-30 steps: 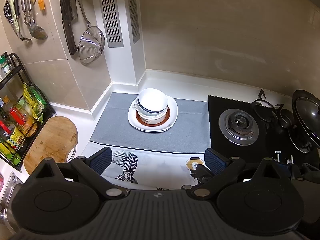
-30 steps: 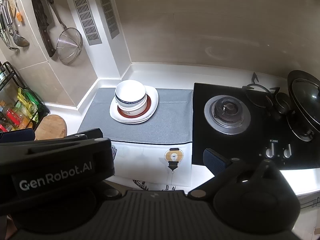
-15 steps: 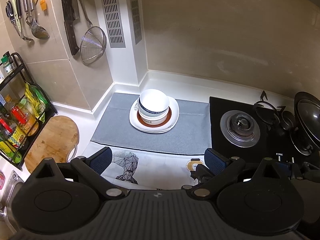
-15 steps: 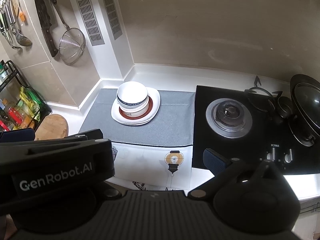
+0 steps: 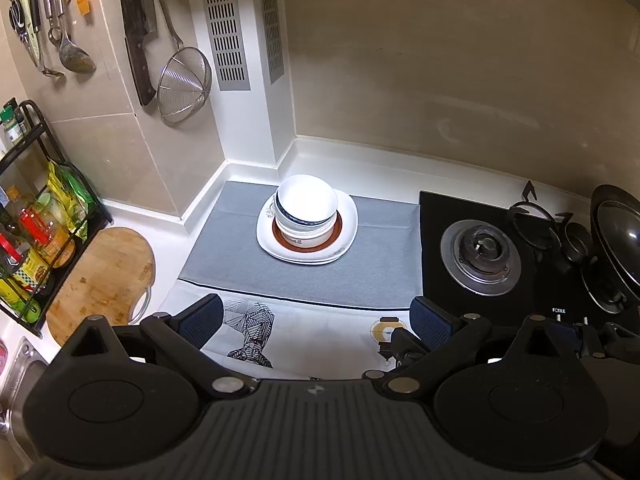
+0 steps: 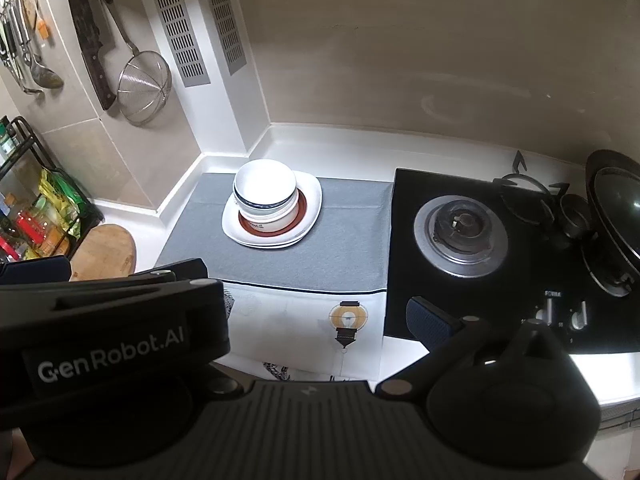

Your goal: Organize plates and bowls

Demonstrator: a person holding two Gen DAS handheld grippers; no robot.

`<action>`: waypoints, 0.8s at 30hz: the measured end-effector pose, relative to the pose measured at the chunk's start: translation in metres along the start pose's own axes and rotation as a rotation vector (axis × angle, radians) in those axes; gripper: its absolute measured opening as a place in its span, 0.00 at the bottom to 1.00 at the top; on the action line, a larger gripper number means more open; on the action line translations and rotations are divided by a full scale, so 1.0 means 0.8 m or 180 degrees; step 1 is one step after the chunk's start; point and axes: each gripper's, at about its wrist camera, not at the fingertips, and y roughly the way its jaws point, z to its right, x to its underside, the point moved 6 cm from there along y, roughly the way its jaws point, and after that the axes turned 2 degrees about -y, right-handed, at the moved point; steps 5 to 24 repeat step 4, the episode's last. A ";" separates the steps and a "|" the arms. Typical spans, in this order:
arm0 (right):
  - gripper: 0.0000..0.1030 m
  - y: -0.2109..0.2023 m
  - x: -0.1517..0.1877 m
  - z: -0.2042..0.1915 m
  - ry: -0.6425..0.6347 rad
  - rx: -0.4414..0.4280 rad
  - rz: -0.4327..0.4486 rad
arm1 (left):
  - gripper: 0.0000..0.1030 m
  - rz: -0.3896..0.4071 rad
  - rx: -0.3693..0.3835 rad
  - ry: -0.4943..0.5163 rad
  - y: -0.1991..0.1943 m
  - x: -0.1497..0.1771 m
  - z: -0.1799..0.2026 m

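Observation:
A stack of white bowls (image 5: 306, 204) sits on stacked white plates (image 5: 348, 236), one with a red-brown ring, on a grey mat (image 5: 240, 264) near the back corner of the counter. The right wrist view shows the same bowls (image 6: 264, 188) and plates (image 6: 310, 200). My left gripper (image 5: 316, 320) hangs open above the printed cloth, well short of the stack, with nothing between its fingers. My right gripper (image 6: 316, 320) is also open and empty. Its left finger is hidden behind the left gripper's body (image 6: 108, 336).
A black gas hob (image 5: 480, 252) lies right of the mat, with a lidded wok (image 5: 616, 236) at the far right. A wooden cutting board (image 5: 100, 276) and a spice rack (image 5: 36, 232) stand on the left. A knife, strainer (image 5: 184, 88) and ladles hang on the wall.
Both views have drifted only slightly. The stack has not moved and both grippers remain open and empty.

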 end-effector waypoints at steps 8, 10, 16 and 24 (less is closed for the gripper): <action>1.00 0.004 -0.005 -0.002 -0.0026 0.0001 0.0014 | 0.97 0.0006 -0.0006 0.0000 0.003 -0.003 0.000; 1.00 0.004 -0.005 -0.002 -0.0026 0.0001 0.0014 | 0.97 0.0006 -0.0006 0.0000 0.003 -0.003 0.000; 1.00 0.004 -0.005 -0.002 -0.0026 0.0001 0.0014 | 0.97 0.0006 -0.0006 0.0000 0.003 -0.003 0.000; 1.00 0.004 -0.005 -0.002 -0.0026 0.0001 0.0014 | 0.97 0.0006 -0.0006 0.0000 0.003 -0.003 0.000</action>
